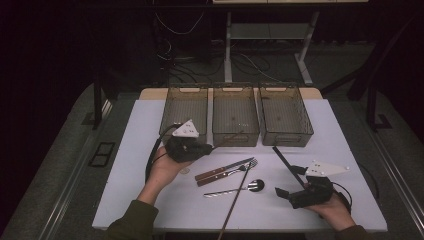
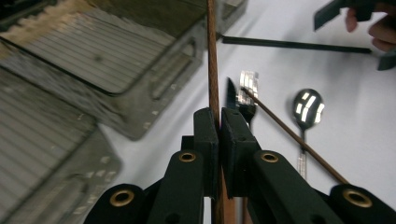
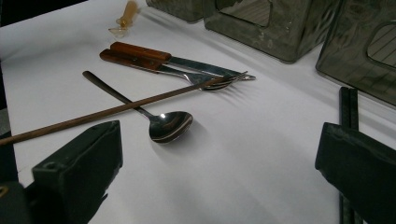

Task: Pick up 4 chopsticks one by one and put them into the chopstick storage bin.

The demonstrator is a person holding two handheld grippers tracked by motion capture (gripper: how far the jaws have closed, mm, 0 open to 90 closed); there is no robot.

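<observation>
My left gripper (image 1: 212, 148) (image 2: 219, 116) is shut on a brown chopstick (image 2: 213, 70) (image 1: 230, 139) that points toward the middle bin (image 1: 235, 90). A second brown chopstick (image 1: 237, 197) (image 3: 116, 109) lies across a fork (image 1: 235, 171) (image 3: 210, 80) and a spoon (image 1: 255, 186) (image 3: 170, 125). A wooden-handled knife (image 1: 222, 169) (image 3: 154, 53) lies beside the fork. My right gripper (image 1: 289, 181) (image 3: 215, 140) is open, jaws wide apart and empty. A pair of black chopsticks (image 1: 286, 162) (image 3: 348, 116) lies by its right jaw.
Three smoky see-through bins stand in a row at the back of the white table (image 1: 150, 125): the left one (image 1: 186, 90), the middle one and the right one (image 1: 285, 90). A small pale object (image 1: 186, 171) lies near my left hand. Table legs and cables are beyond the table.
</observation>
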